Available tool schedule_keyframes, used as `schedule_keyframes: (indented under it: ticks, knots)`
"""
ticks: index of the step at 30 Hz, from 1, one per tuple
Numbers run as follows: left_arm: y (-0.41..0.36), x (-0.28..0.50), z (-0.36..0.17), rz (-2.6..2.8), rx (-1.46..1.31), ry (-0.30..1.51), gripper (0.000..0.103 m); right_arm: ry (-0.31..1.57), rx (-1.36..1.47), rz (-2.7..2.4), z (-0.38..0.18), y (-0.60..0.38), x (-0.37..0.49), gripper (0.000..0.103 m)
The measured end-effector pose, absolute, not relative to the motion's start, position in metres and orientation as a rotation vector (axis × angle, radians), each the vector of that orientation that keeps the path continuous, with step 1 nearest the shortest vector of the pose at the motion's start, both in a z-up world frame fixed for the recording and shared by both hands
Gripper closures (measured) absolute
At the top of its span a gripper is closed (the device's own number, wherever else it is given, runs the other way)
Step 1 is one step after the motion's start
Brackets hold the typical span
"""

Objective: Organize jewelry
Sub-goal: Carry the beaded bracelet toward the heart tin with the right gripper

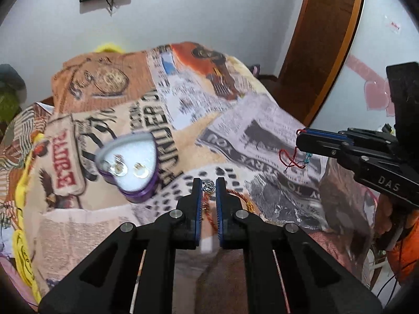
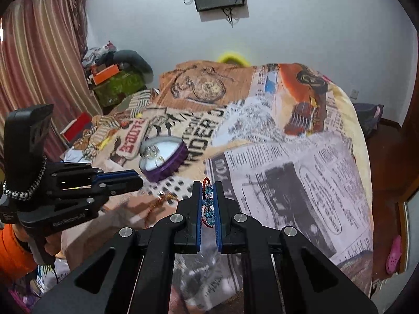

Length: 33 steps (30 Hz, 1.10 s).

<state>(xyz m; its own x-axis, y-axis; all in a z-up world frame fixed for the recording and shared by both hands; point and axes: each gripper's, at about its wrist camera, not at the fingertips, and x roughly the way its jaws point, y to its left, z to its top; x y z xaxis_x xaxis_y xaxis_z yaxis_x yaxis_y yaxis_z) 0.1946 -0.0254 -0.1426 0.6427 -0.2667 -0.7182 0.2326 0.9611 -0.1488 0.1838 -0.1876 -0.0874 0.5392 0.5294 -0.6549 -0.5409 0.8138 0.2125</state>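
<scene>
Far left on the blanket: purple heart-shaped jewelry box, open, white-lined, shiny pieces inside. Nearer it, left gripper clenched on a small silver charm, orange cord trailing below. Further right, right gripper clamped along a red-corded, blue-beaded bracelet.
</scene>
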Motion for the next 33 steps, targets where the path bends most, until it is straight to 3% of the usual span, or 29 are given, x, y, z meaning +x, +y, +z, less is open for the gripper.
schedule_keyframes:
  ticks: [17,33]
  knots:
    - [0.033,0.179,-0.103,-0.185,-0.052,0.711,0.095,0.684,0.001,0.709,-0.051,-0.140,0.197,0.096]
    - [0.060,0.213,-0.120,-0.138,-0.065,0.724,0.095,0.752,-0.010,0.758,-0.067,-0.081,0.234,0.096]
